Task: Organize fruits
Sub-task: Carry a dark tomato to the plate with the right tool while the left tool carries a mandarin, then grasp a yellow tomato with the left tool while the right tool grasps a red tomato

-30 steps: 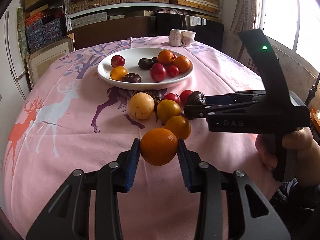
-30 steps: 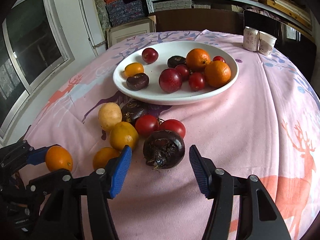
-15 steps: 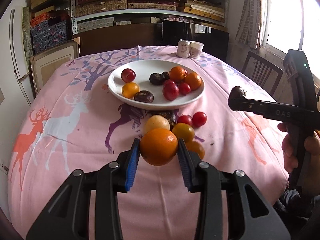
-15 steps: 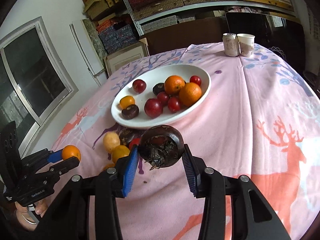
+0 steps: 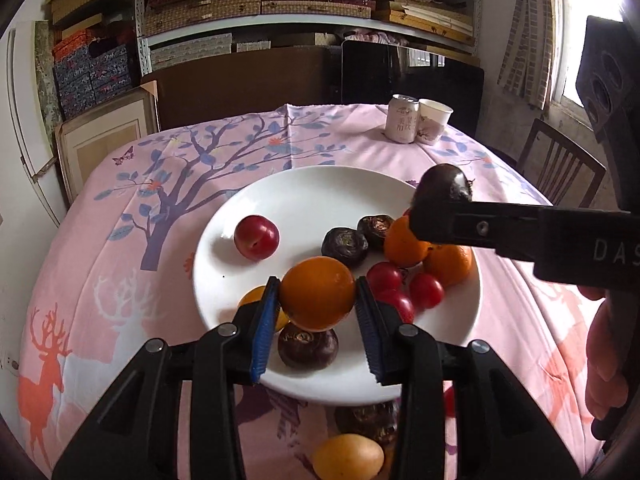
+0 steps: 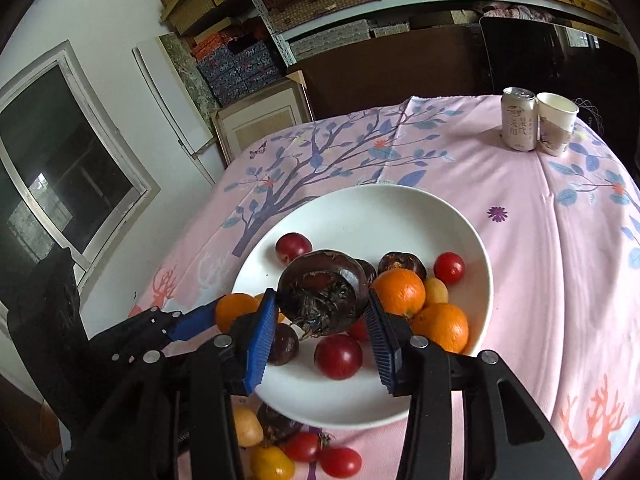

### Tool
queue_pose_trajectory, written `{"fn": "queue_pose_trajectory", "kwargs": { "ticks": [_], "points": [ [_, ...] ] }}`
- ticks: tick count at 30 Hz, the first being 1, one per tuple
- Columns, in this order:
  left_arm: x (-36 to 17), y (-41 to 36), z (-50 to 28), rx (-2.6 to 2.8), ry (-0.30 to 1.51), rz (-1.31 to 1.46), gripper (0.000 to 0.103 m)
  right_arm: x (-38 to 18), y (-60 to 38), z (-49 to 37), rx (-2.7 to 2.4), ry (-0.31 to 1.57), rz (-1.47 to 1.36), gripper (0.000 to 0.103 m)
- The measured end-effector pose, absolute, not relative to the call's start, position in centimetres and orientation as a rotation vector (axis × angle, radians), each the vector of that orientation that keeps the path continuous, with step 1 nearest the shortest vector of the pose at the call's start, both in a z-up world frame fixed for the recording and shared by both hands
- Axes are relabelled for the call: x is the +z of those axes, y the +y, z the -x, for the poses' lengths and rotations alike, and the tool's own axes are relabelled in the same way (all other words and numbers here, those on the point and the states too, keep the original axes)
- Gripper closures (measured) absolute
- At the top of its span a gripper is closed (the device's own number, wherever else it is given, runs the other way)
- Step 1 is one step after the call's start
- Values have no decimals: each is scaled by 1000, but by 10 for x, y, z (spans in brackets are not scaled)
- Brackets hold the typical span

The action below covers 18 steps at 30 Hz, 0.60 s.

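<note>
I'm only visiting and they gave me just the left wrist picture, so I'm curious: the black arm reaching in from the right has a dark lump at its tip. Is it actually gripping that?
Observer: Yes. The right wrist view shows the right gripper with both blue pads pressed on the dark fruit, above the white plate.
Operator: Does that arm hide anything on the plate from me?
Observer: A small yellow fruit, tucked beside the two oranges.
Operator: Is any fruit off the plate?
Observer: Yes, among others two red tomatoes lie on the tablecloth by the plate's near rim.
</note>
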<state>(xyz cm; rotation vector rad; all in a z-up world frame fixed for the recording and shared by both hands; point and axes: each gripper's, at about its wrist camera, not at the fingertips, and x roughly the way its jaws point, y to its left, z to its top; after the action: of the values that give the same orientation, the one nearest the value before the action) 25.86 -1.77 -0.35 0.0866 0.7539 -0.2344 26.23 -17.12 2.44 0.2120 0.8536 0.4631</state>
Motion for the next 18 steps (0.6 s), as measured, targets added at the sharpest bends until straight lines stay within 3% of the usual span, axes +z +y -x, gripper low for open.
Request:
{"fn": "queue_pose_trajectory", "kwargs": {
  "ticks": [2, 4, 12, 18],
  "points": [
    [-6, -16, -265, -225, 762, -73, 51, 23, -169, -271, 443, 862, -212, 48],
    [-4, -10, -262, -210, 742, -61, 38, 25, -172, -270, 429, 839, -219, 47],
    [-1, -2, -191, -265, 721, -125, 34, 19, -201, -198, 448, 796, -184, 43],
    [-30, -24, -116, -347, 763, -226, 33, -23, -233, -143, 438, 808, -227, 40]
  ]
}}
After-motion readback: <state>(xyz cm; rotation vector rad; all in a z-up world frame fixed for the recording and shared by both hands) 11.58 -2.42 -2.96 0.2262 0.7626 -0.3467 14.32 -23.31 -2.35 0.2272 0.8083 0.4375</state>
